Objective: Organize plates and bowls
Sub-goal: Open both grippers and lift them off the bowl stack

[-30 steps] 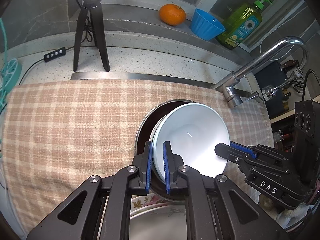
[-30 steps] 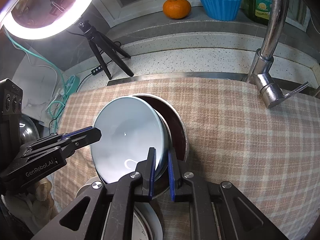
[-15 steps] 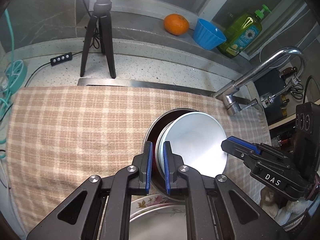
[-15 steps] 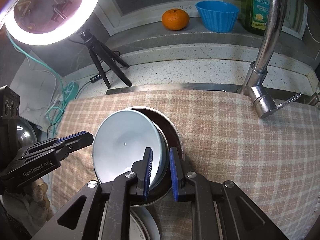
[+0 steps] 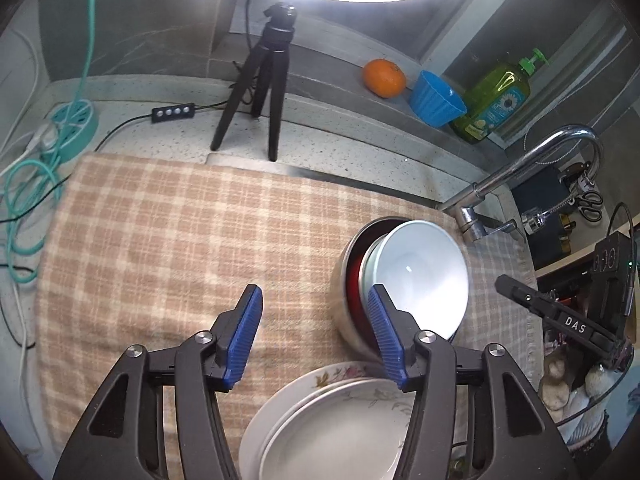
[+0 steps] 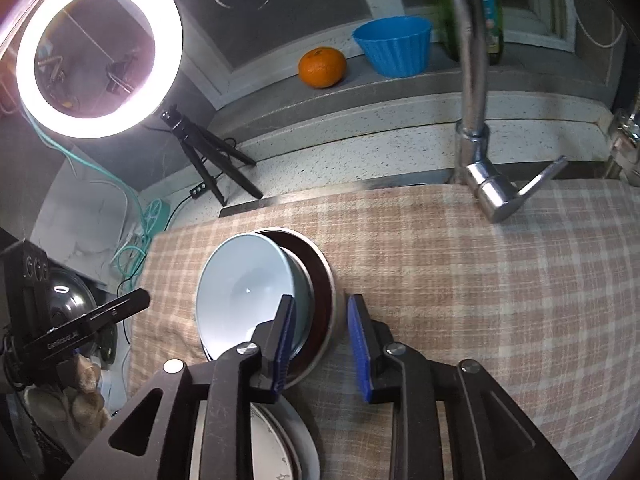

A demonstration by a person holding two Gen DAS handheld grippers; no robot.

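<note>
Both tools are opening: left tool (image 5: 314, 334) empty, right tool (image 6: 320, 342) straddling the steel bowl's rim (image 6: 330, 280); the tilted pale-blue ceramic bowl (image 5: 420, 276) inside may slide or clatter.

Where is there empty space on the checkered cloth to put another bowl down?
The widest bare patch of the checkered cloth lies left of the nested bowls, in front of the tripod. Another stretches right of the bowls, below the faucet. It is crowded around the bowls and the stacked plates by both claws.
</note>
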